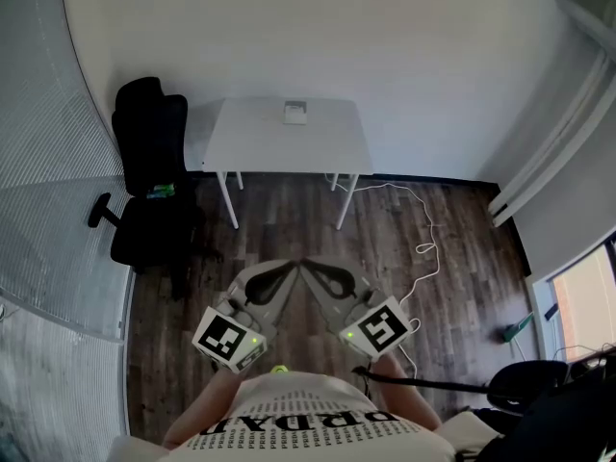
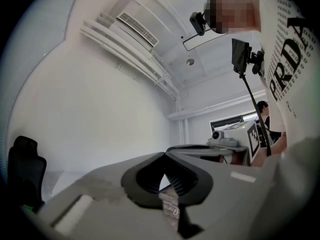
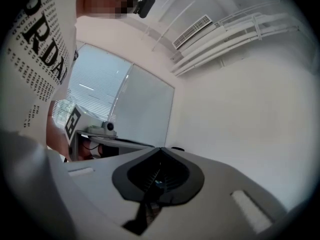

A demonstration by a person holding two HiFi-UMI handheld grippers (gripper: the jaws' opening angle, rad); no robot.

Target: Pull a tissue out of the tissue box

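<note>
A dark wooden floor (image 1: 289, 224) spreads in front of the white table (image 1: 255, 142), which stands against the pale wall (image 1: 318, 37) at the far side of the room. Left of the table, just beside its near corner, sits a black office chair (image 1: 146, 176). Well in front of the table, close to the person's printed shirt (image 1: 308, 426), both tools are held roughly level with their tips pointing toward the table and meeting each other. The left gripper (image 1: 292, 267) has its jaws clenched tip to tip with nothing caught between them; through the gap behind the tips only floor shows. The right gripper (image 1: 308, 265) is likewise clenched on nothing, its dark pads pressed together. The tissue box (image 1: 295, 113) rests on the table's far edge, near the middle of its width and by the wall, well apart from both tools. A thin white cable (image 1: 424, 246) trails over the floor from under the table's right side.
</note>
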